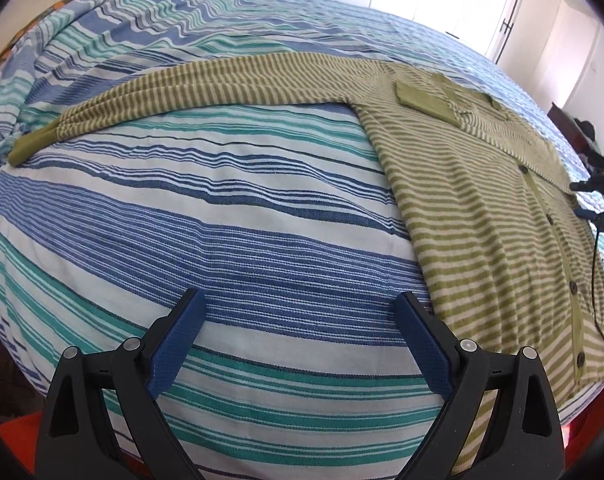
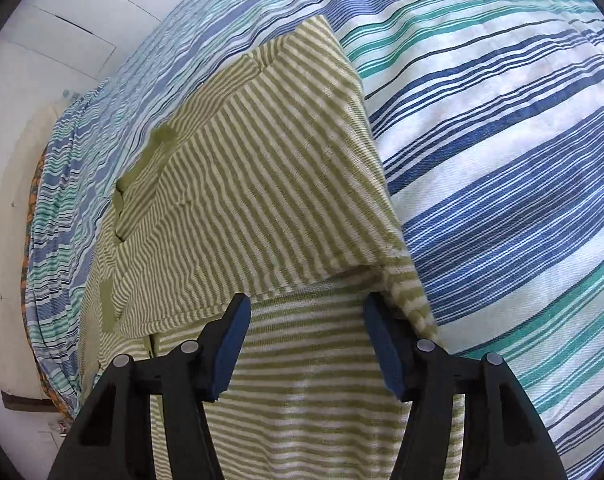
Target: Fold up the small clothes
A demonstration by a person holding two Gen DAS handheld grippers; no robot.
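We are folding the striped cardigan point(image 1: 482, 208) lying on the bed point(image 1: 221, 220); both grippers' fingers are spread, empty. We should be pinching the outstretched sleeve point(image 1: 173, 92) near its cuff, folding it squarely across.

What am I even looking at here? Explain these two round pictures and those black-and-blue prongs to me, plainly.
There is no robot: a person holds a hand-held claw in each hand, and each carries a wide-angle camera looking out along its two fingers, which bends the picture round.

The left-wrist picture shows the left claw, open and holding nothing, over a striped bedsheet. On the sheet lies a green striped cardigan, one sleeve stretched out and the other sleeve folded across its chest. The right claw is just visible at the far edge.

The right-wrist picture shows the right claw open over the cardigan, gripping nothing.
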